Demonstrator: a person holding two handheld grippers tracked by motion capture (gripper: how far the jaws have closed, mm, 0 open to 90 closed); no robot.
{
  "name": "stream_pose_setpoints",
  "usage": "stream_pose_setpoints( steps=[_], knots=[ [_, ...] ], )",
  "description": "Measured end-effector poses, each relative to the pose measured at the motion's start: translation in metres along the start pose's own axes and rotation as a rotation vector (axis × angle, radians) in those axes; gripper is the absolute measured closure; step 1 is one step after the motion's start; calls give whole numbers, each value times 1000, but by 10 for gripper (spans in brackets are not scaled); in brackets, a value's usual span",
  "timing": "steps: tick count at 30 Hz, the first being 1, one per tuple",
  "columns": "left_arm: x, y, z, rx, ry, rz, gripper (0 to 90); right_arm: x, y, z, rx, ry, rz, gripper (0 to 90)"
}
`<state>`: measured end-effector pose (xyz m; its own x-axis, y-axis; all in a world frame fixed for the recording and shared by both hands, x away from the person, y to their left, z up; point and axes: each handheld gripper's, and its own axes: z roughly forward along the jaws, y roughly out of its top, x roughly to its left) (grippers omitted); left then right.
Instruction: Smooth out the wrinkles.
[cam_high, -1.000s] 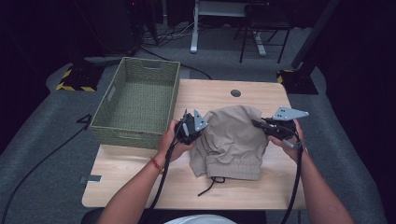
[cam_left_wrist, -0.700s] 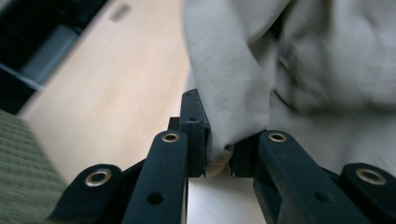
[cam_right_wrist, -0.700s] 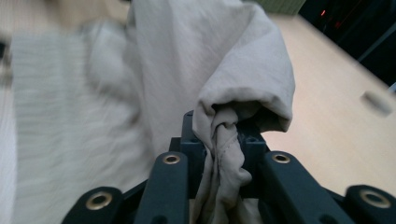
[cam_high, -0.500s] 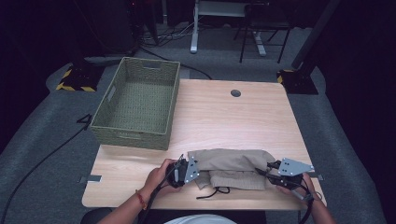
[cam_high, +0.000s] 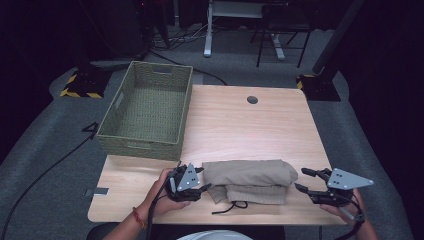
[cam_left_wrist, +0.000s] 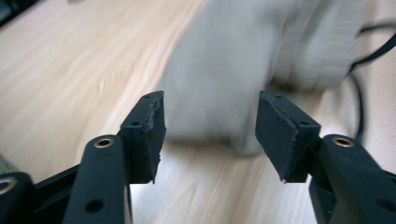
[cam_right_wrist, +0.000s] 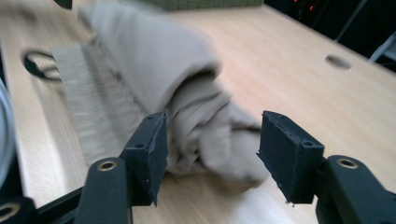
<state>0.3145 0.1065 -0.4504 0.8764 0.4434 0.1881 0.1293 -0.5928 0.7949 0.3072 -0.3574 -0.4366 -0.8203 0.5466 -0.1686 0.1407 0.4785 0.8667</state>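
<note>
A beige garment (cam_high: 247, 180) lies folded in a long bundle near the table's front edge, and a black drawstring (cam_high: 232, 206) trails from under it. My left gripper (cam_high: 204, 179) rests at its left end, jaws open; they have just been opening. In the left gripper view the cloth (cam_left_wrist: 219, 70) lies just beyond the open gripper (cam_left_wrist: 210, 126), free of the pads. My right gripper (cam_high: 301, 179) stands a little off the right end, jaws open after just opening. In its own view the bundle's end (cam_right_wrist: 154, 60) sits ahead of that gripper (cam_right_wrist: 212, 149), not pinched.
A green woven basket (cam_high: 145, 112) stands at the table's left rear. The wooden tabletop (cam_high: 250, 130) has a cable hole (cam_high: 252, 100) at the back. Dark floor, cables and a desk frame lie beyond the table.
Both grippers drew the garment from mid-table toward the front edge and laid it in a long folded bundle. Since then their jaws have opened and let the cloth go.
</note>
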Motion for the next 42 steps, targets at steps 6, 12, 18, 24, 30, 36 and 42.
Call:
stream_pose_setpoints(
  steps=[6, 12, 18, 24, 30, 36, 42],
  knots=[
    [7, 33, 13, -7, 19, 40, 464, -10, 43, -9, -50, -82, 45, 462],
    [7, 35, 52, 98, -81, 82, 500, 1, 59, 41, 53, 0, 52, 488],
    [-5, 21, 68, 144, -142, 88, 540, 22, 36, 69, 206, 86, 14, 515],
    [-23, 10, 70, 158, -150, 122, 540, 29, -4, 65, 217, 22, 97, 463],
    [-31, 10, 63, 163, -194, 152, 589, 17, -11, 65, 213, -128, 143, 435],
    [-24, 7, 35, 101, -206, 90, 586, 6, -4, 86, 251, -191, 96, 423],
    [-20, 18, 37, 76, -165, 72, 560, -2, 11, 86, 202, -266, 108, 433]
  ],
)
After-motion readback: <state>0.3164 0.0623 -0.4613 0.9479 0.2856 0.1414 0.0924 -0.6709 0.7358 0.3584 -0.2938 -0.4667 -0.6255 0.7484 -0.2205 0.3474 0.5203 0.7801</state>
